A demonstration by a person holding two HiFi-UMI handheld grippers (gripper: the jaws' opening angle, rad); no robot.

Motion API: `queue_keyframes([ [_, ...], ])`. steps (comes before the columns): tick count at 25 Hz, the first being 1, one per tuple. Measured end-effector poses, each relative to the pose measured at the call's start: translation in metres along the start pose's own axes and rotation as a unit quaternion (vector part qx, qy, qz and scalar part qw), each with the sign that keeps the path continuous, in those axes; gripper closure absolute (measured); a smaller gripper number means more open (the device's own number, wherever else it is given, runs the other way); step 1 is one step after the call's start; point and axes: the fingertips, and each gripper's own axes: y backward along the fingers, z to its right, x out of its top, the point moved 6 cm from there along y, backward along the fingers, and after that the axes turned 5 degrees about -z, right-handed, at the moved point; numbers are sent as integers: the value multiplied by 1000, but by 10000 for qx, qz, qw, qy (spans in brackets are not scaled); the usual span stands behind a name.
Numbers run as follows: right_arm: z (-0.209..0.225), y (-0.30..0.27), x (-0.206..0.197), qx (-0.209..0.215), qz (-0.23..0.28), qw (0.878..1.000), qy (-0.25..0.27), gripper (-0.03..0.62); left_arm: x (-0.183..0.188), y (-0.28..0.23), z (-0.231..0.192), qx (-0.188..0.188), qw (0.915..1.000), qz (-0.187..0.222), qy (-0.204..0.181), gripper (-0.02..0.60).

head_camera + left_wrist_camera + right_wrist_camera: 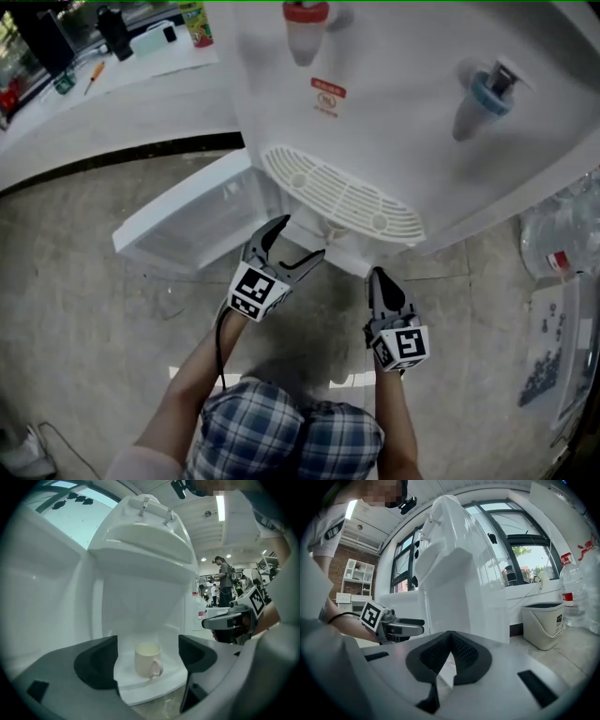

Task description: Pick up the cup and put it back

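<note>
Step in hand looks like the approach for the pick; cup not yet grasped. Person crouches in front of the water dispenser [394, 112], its lower door [183, 220] swung open to the left.

L gripper [300, 239]: jaws spread wide, nothing between the pads, aimed into the open compartment. In the left gripper view the cup [148, 659] sits framed in the gap between the two jaws but further in, not touching either.

R gripper [378, 275]: jaws pressed together, holding nothing, hanging just right of the L one and pointing at the dispenser's base. Seems idle.

Cup: cream/off-white mug, upright, on the white shelf [140, 688] inside the compartment, near the front edge. Handle turned toward the camera and a bit right. Can't tell if there's anything in it.

Next move, my guess: push L gripper fwd until the pads straddle the mug body, clear of the handle side, then close. Glazed round wall prob. slippery, so needs a square, centred grip; compartment walls are close on both sides, so little room to swing.
</note>
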Motion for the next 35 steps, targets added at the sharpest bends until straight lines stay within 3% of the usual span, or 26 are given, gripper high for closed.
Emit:
queue_keyframes([
  [9, -1, -12, -21, 172, -74, 9998, 0, 577, -37, -58, 13, -99, 9996, -268, -74, 179],
  [20, -1, -17, -25, 243, 51, 9995, -215, 577, -54, -118, 13, 90, 9981, -596, 129, 166],
  [27, 0, -16, -27, 262, 100, 9992, -273, 577, -64, -133, 7, 182, 9965, -800, 130, 167],
  [35, 1, -14, -29, 230, 85, 9992, -320, 577, -67, -136, 4, 391, 9964, -751, 42, 170],
])
